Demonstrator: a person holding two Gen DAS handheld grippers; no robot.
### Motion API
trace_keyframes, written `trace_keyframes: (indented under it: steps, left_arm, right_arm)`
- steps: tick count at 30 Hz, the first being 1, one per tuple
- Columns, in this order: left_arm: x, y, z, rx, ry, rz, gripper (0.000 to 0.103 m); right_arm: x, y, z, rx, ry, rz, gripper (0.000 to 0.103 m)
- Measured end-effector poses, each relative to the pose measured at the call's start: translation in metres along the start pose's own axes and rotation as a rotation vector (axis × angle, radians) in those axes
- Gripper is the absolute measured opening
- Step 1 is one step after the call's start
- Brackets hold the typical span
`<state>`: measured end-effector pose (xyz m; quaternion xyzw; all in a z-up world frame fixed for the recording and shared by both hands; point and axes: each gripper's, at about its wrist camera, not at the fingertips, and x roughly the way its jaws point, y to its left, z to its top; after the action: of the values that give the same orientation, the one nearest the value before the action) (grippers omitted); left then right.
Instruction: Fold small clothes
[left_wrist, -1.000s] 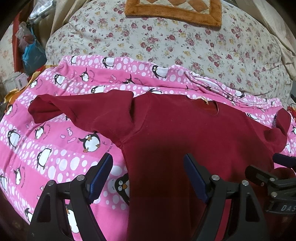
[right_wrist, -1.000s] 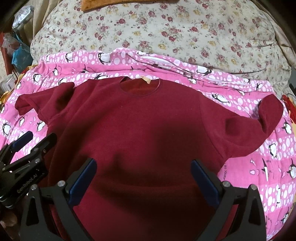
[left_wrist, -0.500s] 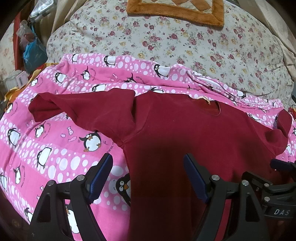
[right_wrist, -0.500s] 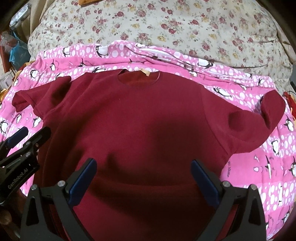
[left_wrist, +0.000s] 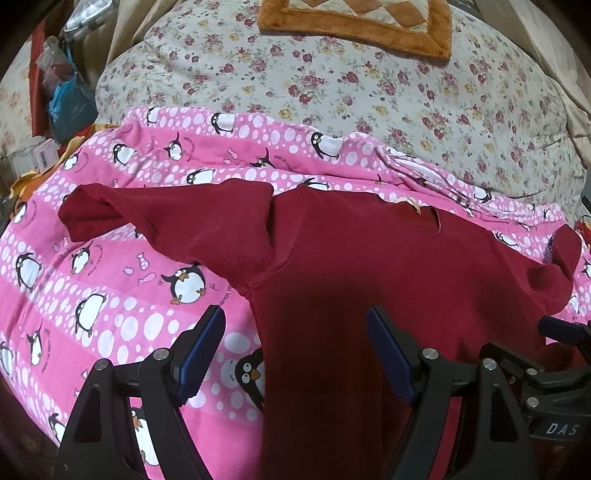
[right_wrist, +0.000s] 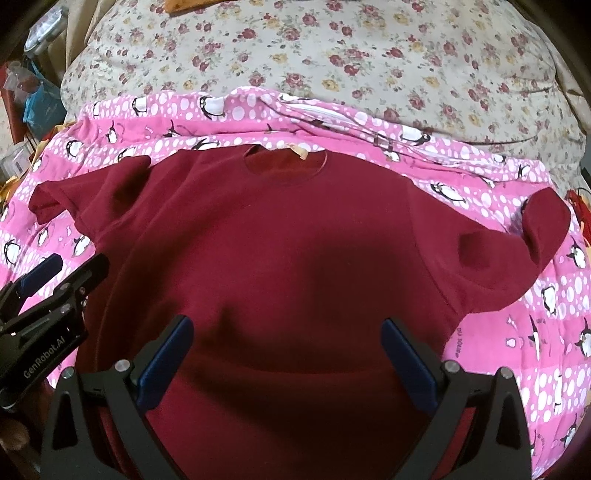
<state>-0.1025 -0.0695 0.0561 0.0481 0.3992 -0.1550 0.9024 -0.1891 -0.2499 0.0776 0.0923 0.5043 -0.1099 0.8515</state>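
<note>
The left gripper (left_wrist: 295, 354) and the right gripper (right_wrist: 286, 360) both hover with fingers spread wide and empty over the near part of a dark red shirt (right_wrist: 288, 236), which lies flat ahead of them, sleeves out, on a pink penguin blanket (left_wrist: 110, 295).

shirt (right_wrist: 280, 236): 1 | penguin sheet (left_wrist: 110, 302): 1 | floral quilt (right_wrist: 369, 62): 1 | orange mat (left_wrist: 354, 26): 1 | grippers: 2 – left (left_wrist: 295, 354), right (right_wrist: 284, 362)
</note>
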Motion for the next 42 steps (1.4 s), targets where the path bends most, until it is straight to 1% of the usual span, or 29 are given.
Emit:
trace_keyframes:
  steps: [9,14,26,32,42]
  left_arm:
    - [-0.001,0.005,0.002,-0.020,-0.003,-0.002,0.061]
    - [-0.001,0.005,0.002,-0.021,0.001,-0.002,0.061]
    - [-0.001,0.014,0.005,-0.048,0.001,0.005,0.061]
    - [0.000,0.021,0.005,-0.073,0.011,0.016,0.061]
    - [0.002,0.019,0.004,-0.061,0.020,0.014,0.061]
  right_arm:
    - [-0.004,0.006,0.002,-0.024,-0.021,0.014,0.103]
    - [-0.003,0.010,0.001,-0.040,-0.020,0.008,0.103]
    - [-0.002,0.008,0.002,-0.014,-0.011,0.023,0.103]
    - [0.000,0.010,0.001,-0.020,-0.007,0.029,0.103]
    - [0.002,0.009,0.000,-0.012,0.003,0.032,0.103]
